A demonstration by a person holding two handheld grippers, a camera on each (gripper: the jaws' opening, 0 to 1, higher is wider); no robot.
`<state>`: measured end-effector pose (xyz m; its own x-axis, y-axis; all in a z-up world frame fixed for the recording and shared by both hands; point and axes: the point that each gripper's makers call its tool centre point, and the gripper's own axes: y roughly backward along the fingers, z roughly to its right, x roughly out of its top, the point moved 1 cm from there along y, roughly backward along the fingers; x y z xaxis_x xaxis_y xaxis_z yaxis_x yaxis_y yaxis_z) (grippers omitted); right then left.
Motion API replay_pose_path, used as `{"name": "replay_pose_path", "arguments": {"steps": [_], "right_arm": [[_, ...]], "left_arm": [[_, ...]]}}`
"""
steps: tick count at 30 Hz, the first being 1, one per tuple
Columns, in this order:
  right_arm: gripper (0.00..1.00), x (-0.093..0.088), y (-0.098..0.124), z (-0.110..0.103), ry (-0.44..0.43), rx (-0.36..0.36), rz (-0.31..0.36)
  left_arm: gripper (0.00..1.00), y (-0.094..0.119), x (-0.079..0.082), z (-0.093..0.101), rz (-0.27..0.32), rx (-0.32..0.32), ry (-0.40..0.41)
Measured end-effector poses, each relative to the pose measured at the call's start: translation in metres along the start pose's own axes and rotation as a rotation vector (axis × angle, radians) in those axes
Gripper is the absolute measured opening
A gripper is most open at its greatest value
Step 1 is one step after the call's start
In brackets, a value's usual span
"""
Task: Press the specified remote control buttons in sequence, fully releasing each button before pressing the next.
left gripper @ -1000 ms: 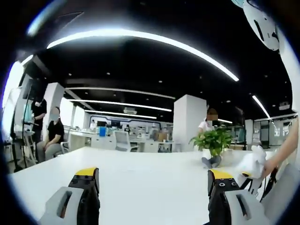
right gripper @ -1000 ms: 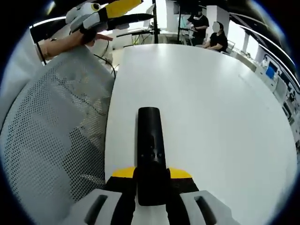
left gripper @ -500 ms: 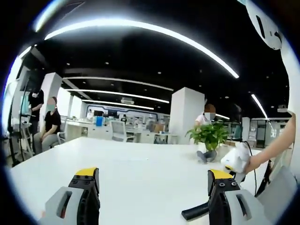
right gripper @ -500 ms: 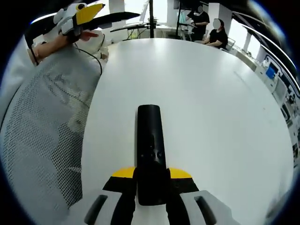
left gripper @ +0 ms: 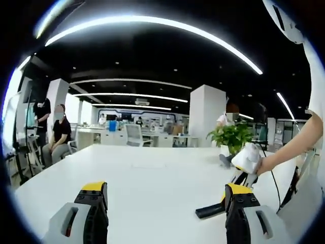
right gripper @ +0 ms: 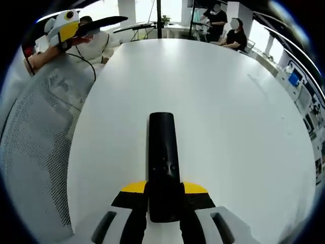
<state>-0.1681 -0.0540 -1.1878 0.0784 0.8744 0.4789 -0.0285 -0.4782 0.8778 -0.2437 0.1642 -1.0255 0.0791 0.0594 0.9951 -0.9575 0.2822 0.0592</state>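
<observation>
A black remote [right gripper: 163,157] is pinched in the right tongs [right gripper: 163,197] above a white tabletop [right gripper: 228,117]. The left tongs [left gripper: 165,201] are spread, nothing held between them. Farther off, a plant [left gripper: 233,136] and seated people [right gripper: 234,38] are seen. Since the earlier frame, more of the remote [left gripper: 209,210] has come into the left gripper view.

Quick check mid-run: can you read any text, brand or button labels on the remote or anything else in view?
No text can be read.
Black remote in the right tongs: a few pale marks mid-body, too small to read; no brand visible.
White table: no print.
Distant office screens: too blurred to read.
</observation>
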Motion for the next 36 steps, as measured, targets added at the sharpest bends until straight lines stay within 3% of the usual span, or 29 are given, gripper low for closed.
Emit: {"name": "replay_pose_path", "arguments": {"steps": [14,36], "right_arm": [[0.21,0.004,-0.004,0.045,0.038,-0.002,-0.037],[0.21,0.012,-0.007,0.108,0.027,-0.008,-0.112]], "left_arm": [[1.0,0.0,-0.002,0.002,0.003,-0.007,-0.005],[1.0,-0.003,-0.006,0.005,-0.052,0.008,0.0]]}}
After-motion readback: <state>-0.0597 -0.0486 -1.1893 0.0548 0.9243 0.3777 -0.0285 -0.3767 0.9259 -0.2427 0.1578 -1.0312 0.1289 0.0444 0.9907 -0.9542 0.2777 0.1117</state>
